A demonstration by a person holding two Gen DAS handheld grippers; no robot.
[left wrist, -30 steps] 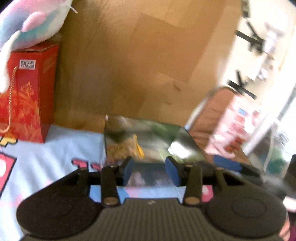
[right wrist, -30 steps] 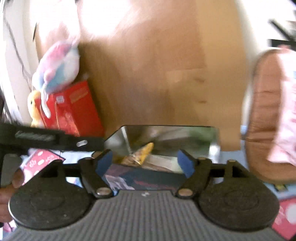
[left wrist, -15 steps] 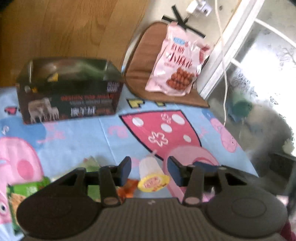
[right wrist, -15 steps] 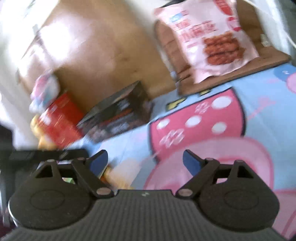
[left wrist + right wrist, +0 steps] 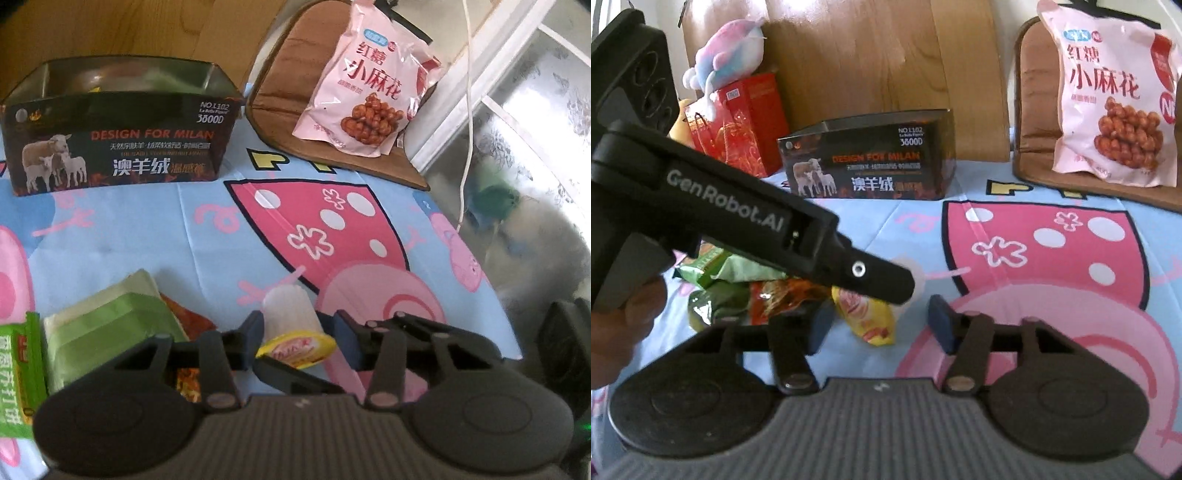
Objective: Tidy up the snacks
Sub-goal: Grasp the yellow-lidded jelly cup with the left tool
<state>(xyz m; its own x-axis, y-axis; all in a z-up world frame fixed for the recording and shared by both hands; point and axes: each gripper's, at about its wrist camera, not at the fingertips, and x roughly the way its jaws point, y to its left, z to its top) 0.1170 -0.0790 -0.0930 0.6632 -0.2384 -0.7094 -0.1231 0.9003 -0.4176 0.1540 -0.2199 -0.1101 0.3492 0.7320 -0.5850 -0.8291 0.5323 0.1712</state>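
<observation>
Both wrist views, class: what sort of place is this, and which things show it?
Probably a home bedroom or child's room: a cartoon-print sheet covers the surface, a plush toy sits on a red gift box, and a pink snack bag leans nearby.

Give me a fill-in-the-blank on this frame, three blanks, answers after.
1. The jelly cup lies between the fingers of the ____ gripper.
2. The pink snack bag rests on a ____ cushion.
3. The dark box pictures ____ on its front.

Answers: left; brown; sheep
</observation>
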